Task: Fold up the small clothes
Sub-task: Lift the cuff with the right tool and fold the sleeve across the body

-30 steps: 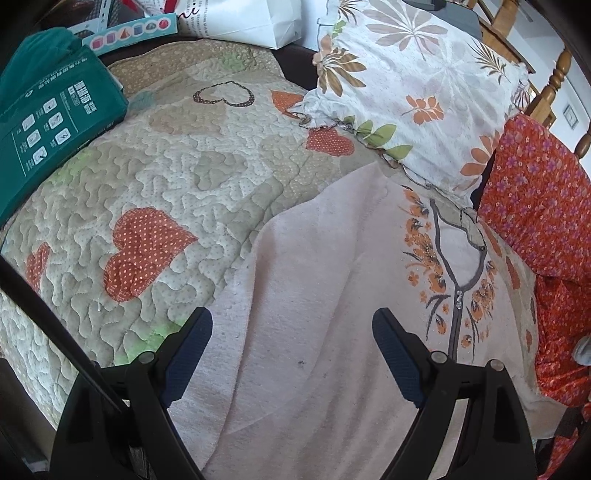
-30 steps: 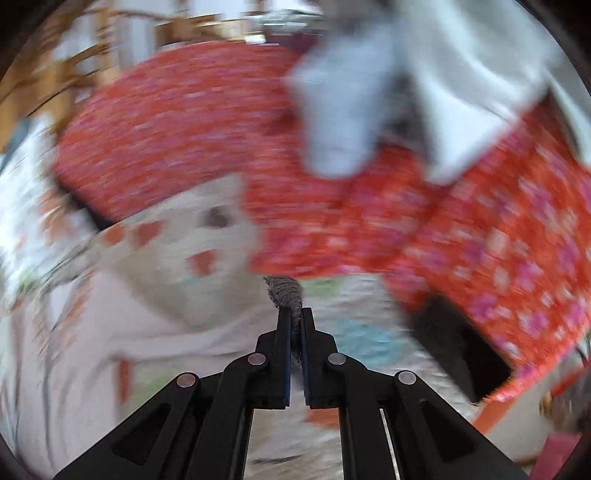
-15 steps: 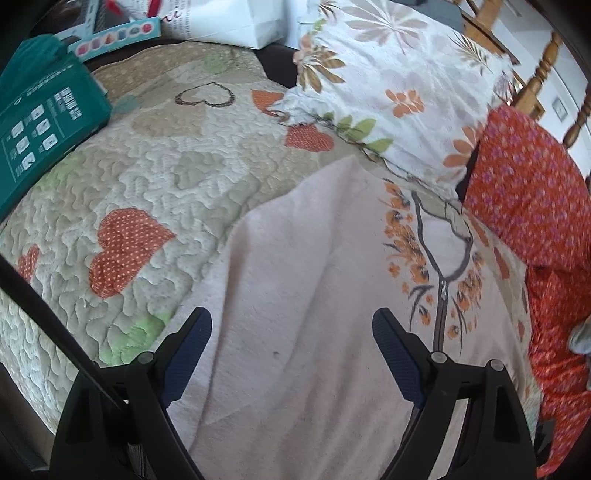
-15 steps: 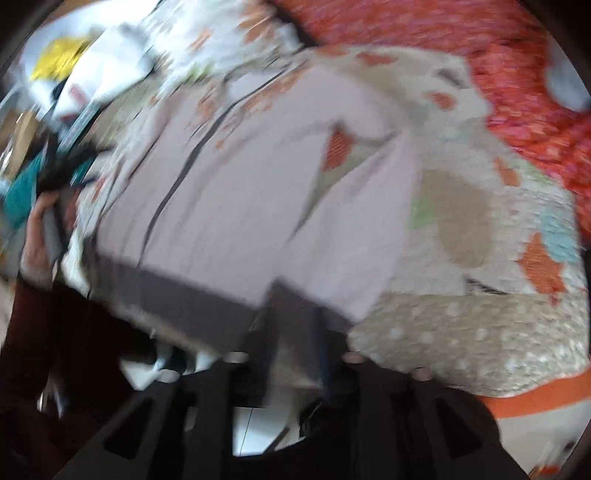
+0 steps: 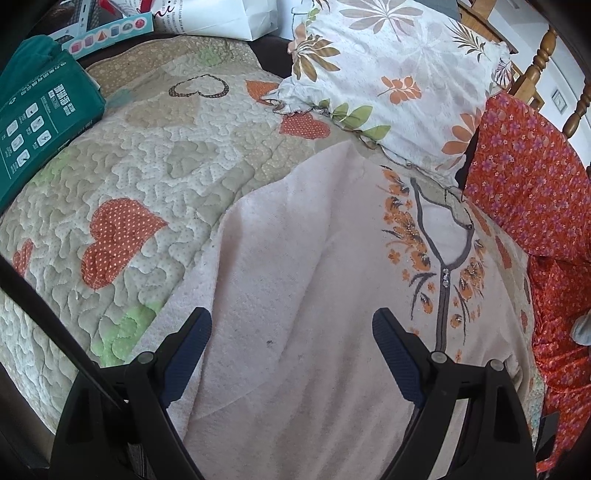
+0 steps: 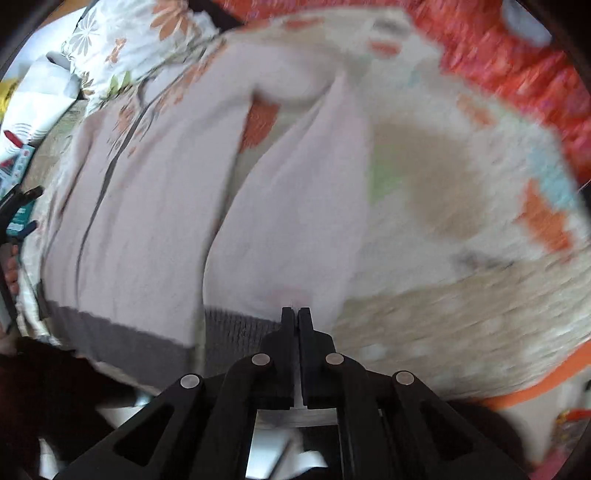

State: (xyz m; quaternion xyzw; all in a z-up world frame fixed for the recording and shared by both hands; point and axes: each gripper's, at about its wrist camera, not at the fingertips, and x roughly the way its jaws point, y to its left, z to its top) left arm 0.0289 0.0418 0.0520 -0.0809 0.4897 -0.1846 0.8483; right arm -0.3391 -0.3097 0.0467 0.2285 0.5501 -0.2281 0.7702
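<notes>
Not much readable here; the white paper bag [image 5: 221,18], far ahead-left of the left gripper, shows a red "ni". Teal box [image 5: 40,122] at far left has white icons and print too small to read.

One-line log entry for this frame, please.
left gripper: open over pink sweater | right gripper: shut at grey sleeve cuff | sweater spread on heart quilt

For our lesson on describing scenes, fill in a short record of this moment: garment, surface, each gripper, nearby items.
garment: pale pink knit top with grey neckline trim and orange flower print, spread flat
surface: quilted bedspread with orange hearts
left gripper: open, above the top
right gripper: shut at the top's grey ribbed sleeve cuff; grasp unclear through blur
nearby: floral pillow, red flowered fabric, green box
</notes>
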